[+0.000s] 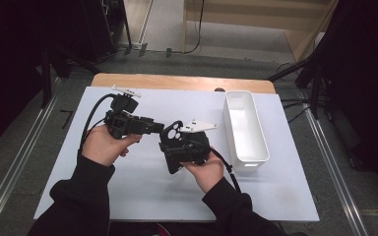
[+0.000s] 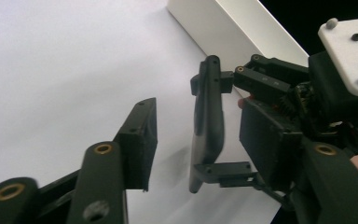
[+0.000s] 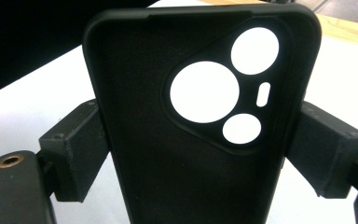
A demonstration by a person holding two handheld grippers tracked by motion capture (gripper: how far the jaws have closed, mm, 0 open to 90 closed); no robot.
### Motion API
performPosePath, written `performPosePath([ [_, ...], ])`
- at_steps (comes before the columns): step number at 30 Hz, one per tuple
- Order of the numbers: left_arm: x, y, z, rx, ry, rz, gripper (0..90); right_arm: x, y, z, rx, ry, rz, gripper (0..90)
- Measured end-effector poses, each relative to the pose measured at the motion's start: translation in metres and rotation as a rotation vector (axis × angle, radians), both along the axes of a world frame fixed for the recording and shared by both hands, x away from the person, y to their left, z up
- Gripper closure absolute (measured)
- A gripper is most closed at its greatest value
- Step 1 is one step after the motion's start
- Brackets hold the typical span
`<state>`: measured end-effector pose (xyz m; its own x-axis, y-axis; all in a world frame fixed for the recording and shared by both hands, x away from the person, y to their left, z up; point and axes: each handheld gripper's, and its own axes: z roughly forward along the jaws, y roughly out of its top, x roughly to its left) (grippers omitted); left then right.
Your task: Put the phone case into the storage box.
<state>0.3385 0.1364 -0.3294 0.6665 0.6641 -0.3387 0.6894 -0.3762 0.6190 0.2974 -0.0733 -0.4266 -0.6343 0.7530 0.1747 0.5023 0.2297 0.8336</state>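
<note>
Two tools meet above the middle of the counter [image 1: 142, 196], and between them you have one black phone case [image 3: 200, 121] with its camera cut-outs showing. Your right tool [image 1: 184, 147] clamps the case by its long edges, one pad pressed on each side, and holds it upright just in front of that tool. Your left tool [image 1: 150, 125] stands with its jaws apart; nothing sits between them, and the case's edge lies just beyond its tips, not touching them. Judging from this, the case is already lifted off the counter and secured in one tool, so the pick-up looks done. What seems left is the placing: the white bin [image 1: 246, 128] waits well off to the far side of your right tool, its inside bare as far as you can see.
</note>
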Motion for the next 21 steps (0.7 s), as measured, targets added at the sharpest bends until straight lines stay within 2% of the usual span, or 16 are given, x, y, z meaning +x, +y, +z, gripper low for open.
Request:
performPosePath([
  [4, 0.001, 0.005, -0.001, 0.000, -0.008, -0.013, 40.0, 0.001, -0.005, 0.002, 0.014, 0.006, 0.009, 11.4],
  [7, 0.002, 0.008, -0.003, 0.008, -0.022, -0.051, 36.8, 0.002, -0.009, 0.003, 0.024, 0.009, 0.031, 11.3],
  [9, 0.001, 0.010, -0.005, 0.016, -0.071, -0.085, 36.3, 0.003, -0.012, 0.005, 0.040, 0.012, 0.049, 11.4],
  [11, 0.001, 0.011, -0.007, 0.011, -0.078, -0.116, 32.7, 0.003, -0.016, 0.008, 0.045, 0.004, 0.062, 11.4],
  [16, 0.002, 0.014, -0.013, -0.038, -0.083, -0.183, 30.2, 0.006, -0.023, 0.016, 0.051, -0.003, 0.134, 11.4],
  [17, 0.002, 0.015, -0.015, -0.037, -0.085, -0.201, 28.8, 0.006, -0.025, 0.017, 0.048, -0.010, 0.146, 11.4],
  [19, 0.002, 0.014, -0.017, -0.025, -0.100, -0.207, 28.6, 0.006, -0.027, 0.019, 0.042, -0.008, 0.173, 11.3],
  [21, 0.003, 0.015, -0.020, -0.030, -0.102, -0.217, 28.6, 0.007, -0.030, 0.021, 0.045, 0.003, 0.203, 11.3],
])
